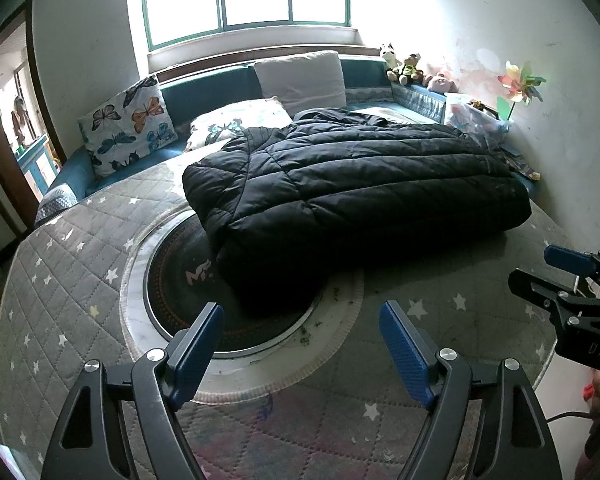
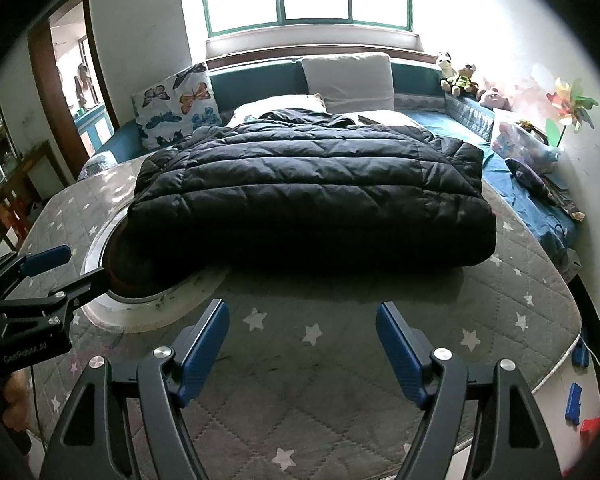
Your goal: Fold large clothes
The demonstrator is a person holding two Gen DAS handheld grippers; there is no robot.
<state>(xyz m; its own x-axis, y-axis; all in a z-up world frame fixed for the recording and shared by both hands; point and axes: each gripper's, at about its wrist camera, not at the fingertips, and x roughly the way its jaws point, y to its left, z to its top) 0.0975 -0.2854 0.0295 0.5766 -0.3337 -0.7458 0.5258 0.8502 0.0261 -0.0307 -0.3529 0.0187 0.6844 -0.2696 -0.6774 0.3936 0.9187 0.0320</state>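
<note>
Left wrist view: your left gripper [image 1: 300, 344] hangs spread and empty short of the jacket [image 1: 356, 192], which half covers the hob [image 1: 180, 280]; right wrist view: right gripper [image 2: 302, 340] likewise spread, near the jacket's fold; pinch deep into that edge.

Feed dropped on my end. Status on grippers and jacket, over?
Left hand-held gripper open, empty. Right hand-held gripper open, empty. Black puffer jacket lies folded on the star-print table cover, untouched. Nothing in the way.
</note>
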